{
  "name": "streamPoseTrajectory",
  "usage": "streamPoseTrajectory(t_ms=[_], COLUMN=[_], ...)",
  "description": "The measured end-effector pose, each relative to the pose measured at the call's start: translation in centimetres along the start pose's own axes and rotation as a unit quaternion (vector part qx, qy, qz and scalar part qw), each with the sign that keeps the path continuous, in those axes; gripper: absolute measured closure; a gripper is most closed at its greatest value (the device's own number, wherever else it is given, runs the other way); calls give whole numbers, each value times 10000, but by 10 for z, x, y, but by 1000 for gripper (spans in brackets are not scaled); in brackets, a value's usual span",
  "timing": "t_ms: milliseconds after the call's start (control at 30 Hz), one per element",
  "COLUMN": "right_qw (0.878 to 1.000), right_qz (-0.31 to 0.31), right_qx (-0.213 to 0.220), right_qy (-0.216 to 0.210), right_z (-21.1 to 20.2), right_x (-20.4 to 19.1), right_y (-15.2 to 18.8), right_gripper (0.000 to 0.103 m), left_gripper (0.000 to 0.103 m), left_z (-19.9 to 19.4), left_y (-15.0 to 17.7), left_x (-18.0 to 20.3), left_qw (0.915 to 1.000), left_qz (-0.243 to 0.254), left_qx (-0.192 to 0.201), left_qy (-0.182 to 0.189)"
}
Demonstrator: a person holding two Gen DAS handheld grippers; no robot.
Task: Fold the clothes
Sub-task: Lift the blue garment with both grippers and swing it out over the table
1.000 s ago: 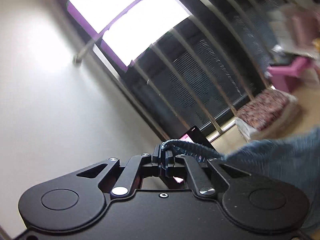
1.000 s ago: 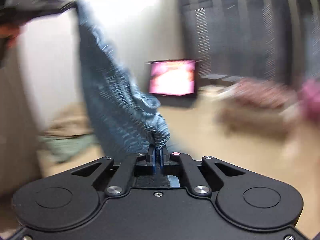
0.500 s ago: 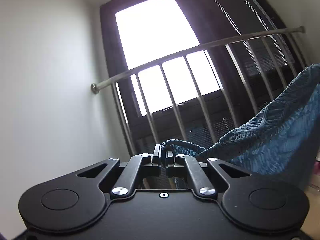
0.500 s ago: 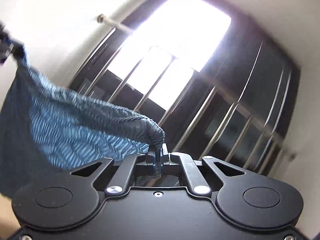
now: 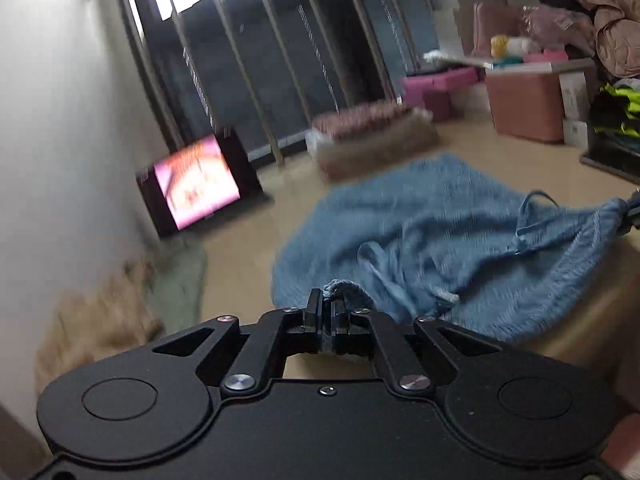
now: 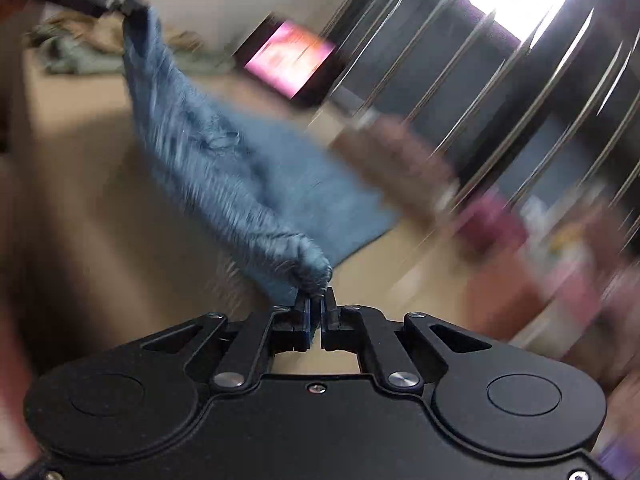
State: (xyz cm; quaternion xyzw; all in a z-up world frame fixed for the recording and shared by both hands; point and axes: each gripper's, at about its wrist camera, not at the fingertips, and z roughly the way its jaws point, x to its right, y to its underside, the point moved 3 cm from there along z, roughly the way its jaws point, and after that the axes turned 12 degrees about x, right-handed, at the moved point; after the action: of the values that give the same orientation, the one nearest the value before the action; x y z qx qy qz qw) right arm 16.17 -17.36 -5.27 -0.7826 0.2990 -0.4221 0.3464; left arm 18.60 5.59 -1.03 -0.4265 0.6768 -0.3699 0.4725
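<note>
The left tongs (image 5: pixel 326 304) are clamping a bunched corner of the blue, ribbed, textured fabric garment (image 5: pixel 432 248), their jaws pressed together with the cloth pinched between them. The right tongs (image 6: pixel 318 302) are gripping another gathered corner of the same garment (image 6: pixel 224 184) in the same tight way. The garment is hanging stretched between the two pairs of tongs, its far part spreading over the tan floor (image 5: pixel 248 240) ahead of them.

The left wrist view is showing the garment broadly: it is sagging from the left tongs, billowing out across the middle and rising to the right edge of the picture, where a corner is being held by the right tongs (image 5: pixel 631 210), barely in view. Thin straps of the same blue (image 5: pixel 528 216) are lying across the cloth. This view is also showing a glowing pink screen (image 5: pixel 196 184) leaning by the white wall (image 5: pixel 60 120), a patterned cushion (image 5: pixel 368 136) on the floor, pink boxes (image 5: pixel 524 104) and piled clothes (image 5: pixel 612 20) on the right.

The right wrist view, heavily blurred, is showing the garment as a narrow band running up to the left tongs (image 6: pixel 120 2) at the upper left, with a crumpled greenish cloth (image 6: pixel 76 56) behind it.
</note>
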Motion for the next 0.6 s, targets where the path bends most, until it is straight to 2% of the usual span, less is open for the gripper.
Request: streamPoseTrajectory(t_ms=[100,133,167,233,267,400,500,600], right_qw=[9989,9980,9968,9923,9888,9701,9592,9399], right_qz=[415,553,706,1121,1366,2356,2820,3390], right_qx=[-78,-77,-75,11,96,322,82,-251], right_qy=[-223,-290,-359,-522,-587,-488,-187,-316], right_z=[-15,-20,-25,-35,-40,-36,-14,13], right_x=[-13,-13,-10,-4,2,36,60,76], right_y=[7,6,5,2,3,3,11,23], right_gripper=[96,87,74,61,59,56,54,54], left_gripper=[99,98,98,98,98,98,98,98], left_z=[0,-2,-6,-14,-14,-17,-19,-20], left_y=[15,18,17,20,23,39,48,48], left_x=[-4,-7,-11,-17,-18,-17,-13,-12], left_qw=[9994,9990,9985,9977,9975,9969,9968,9969], left_qz=[-195,-313,-409,-509,-520,-549,-539,-554], left_qx=[-199,-227,-233,-242,-259,-351,-389,-367], left_qy=[-201,-244,-291,-368,-394,-447,-438,-432])
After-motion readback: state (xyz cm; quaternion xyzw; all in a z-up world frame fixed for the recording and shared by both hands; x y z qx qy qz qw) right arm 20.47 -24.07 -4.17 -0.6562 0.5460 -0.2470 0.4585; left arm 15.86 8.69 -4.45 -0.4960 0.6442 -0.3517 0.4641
